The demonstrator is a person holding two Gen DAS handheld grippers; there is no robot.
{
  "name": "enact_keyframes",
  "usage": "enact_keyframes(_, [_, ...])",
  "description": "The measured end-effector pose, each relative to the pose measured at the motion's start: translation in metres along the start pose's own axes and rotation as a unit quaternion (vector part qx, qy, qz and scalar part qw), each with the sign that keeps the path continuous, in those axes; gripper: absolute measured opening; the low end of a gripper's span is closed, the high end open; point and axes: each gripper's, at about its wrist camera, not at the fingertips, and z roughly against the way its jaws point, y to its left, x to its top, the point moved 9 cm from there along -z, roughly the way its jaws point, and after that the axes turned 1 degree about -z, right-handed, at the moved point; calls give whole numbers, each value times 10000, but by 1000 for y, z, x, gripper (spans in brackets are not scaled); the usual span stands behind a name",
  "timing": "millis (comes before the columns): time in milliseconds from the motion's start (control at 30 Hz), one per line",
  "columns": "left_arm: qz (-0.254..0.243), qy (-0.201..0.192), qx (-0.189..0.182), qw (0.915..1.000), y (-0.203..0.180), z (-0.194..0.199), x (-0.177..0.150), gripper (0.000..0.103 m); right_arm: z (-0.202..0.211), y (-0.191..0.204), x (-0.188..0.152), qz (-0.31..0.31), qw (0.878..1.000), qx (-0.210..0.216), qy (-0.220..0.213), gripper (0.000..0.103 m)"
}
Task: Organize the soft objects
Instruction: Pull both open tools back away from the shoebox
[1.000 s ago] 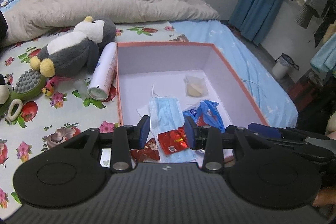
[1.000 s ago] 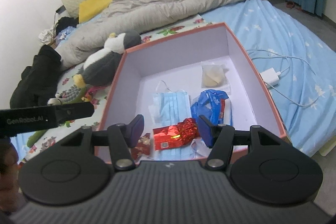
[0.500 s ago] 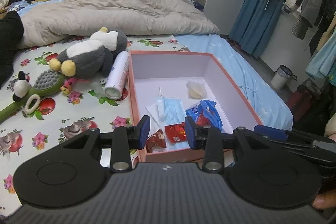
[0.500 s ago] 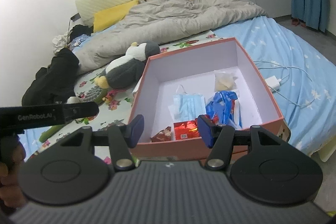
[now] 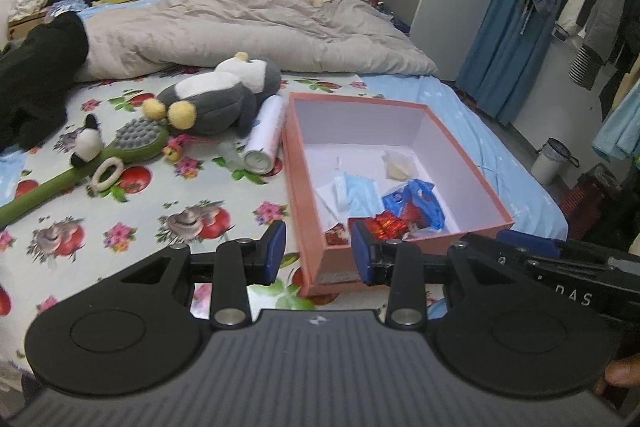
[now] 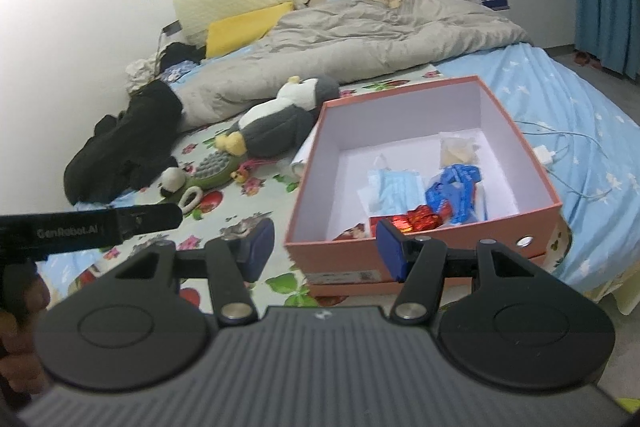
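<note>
1. The left gripper (image 5: 319,251) is held part-open and empty, near the pink box (image 5: 400,259)
2. The right gripper (image 6: 323,246) is likewise parted around nothing
3. The plush penguin (image 5: 218,97) is seen lying on the floral sheet (image 5: 160,203), just beside the box

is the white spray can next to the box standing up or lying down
Lying down. The white spray can rests on its side on the floral sheet, between the plush penguin and the box.
</note>
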Motion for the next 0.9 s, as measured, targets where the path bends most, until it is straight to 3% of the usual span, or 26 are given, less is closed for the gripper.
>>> enact_keyframes(533, [511, -246, 463, 9973, 56, 54, -38, 42, 0, 65, -30, 553, 9970, 482, 248, 59])
enact_keyframes(900, [865, -212, 789, 9929, 98, 79, -76, 42, -1, 110, -62, 926, 9915, 755, 517, 59])
